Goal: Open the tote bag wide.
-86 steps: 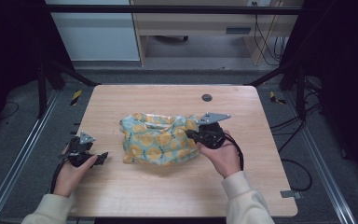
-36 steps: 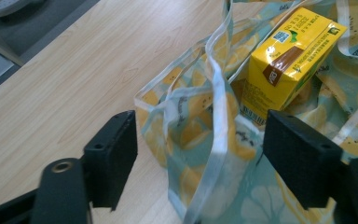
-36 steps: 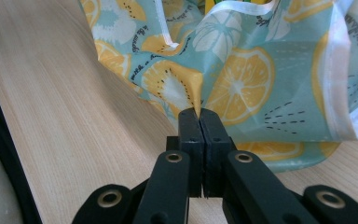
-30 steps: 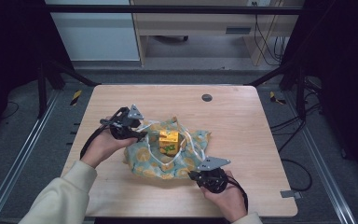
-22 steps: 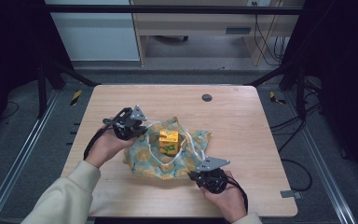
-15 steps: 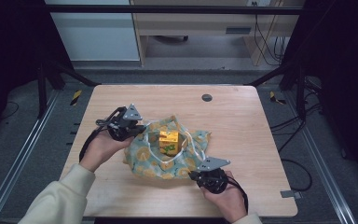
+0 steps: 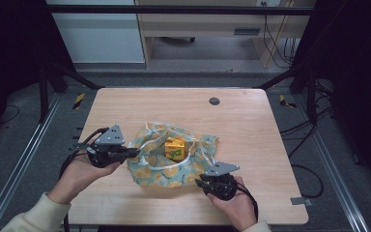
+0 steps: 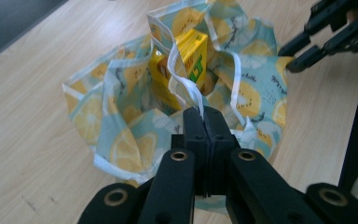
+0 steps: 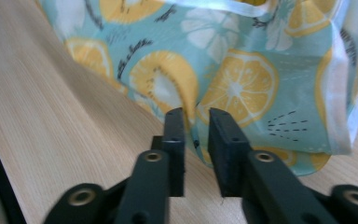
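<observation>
A lemon-print cloth bag (image 7: 174,166) lies mid-table with its mouth up, and a yellow carton (image 7: 175,147) stands inside it. My left gripper (image 7: 131,152) is at the bag's left side. In the left gripper view it (image 8: 207,116) is shut on the bag's white strap (image 8: 186,79), with the carton (image 8: 193,51) just beyond. My right gripper (image 7: 200,182) is at the bag's near right corner. Its jaws (image 9: 196,126) stand a narrow gap apart with the bag's lower edge (image 9: 233,88) pinched between them.
A small dark round fitting (image 7: 214,101) sits in the tabletop near the far edge. Bare wood (image 7: 270,135) lies right of the bag. Black frame posts and cables stand on the floor around the table. The right gripper (image 8: 307,46) shows far off in the left gripper view.
My left gripper has moved from the bag's far left toward the near left, drawing the white strap with it. The right gripper has stayed at the near right corner.
</observation>
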